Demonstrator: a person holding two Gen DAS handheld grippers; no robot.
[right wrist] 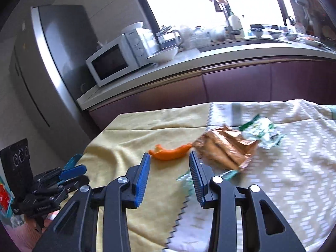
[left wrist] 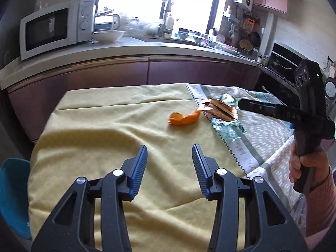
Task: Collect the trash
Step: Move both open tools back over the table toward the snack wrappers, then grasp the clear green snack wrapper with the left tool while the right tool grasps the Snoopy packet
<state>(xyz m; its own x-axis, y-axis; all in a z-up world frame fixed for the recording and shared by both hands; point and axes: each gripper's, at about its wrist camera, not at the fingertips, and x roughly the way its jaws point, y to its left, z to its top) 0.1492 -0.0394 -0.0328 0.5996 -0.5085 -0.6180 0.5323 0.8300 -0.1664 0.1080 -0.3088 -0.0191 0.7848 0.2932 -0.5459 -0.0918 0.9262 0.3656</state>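
Note:
An orange peel [left wrist: 183, 118] [right wrist: 171, 153] lies on the yellow tablecloth [left wrist: 105, 136] [right wrist: 126, 138]. Just right of it, a crumpled brown wrapper [left wrist: 218, 110] [right wrist: 226, 149] rests on a green-and-white wrapper [left wrist: 229, 130] [right wrist: 266, 134], both on a patterned white cloth [left wrist: 264, 126]. My left gripper [left wrist: 169, 147] hovers open over the yellow cloth, short of the peel, with nothing between its fingers. My right gripper [right wrist: 169, 155] is open and empty too, its fingertips close in front of the peel and the brown wrapper. A hand [left wrist: 304, 163] holds the right gripper's handle.
Behind the table runs a kitchen counter [left wrist: 126, 50] with a microwave [left wrist: 50, 31] [right wrist: 113, 63], a white bowl [left wrist: 108, 35], a kettle and a sink. A steel fridge [right wrist: 58, 48] stands left, an oven [left wrist: 281, 63] right, and a teal chair [left wrist: 12, 189] at the table's near left.

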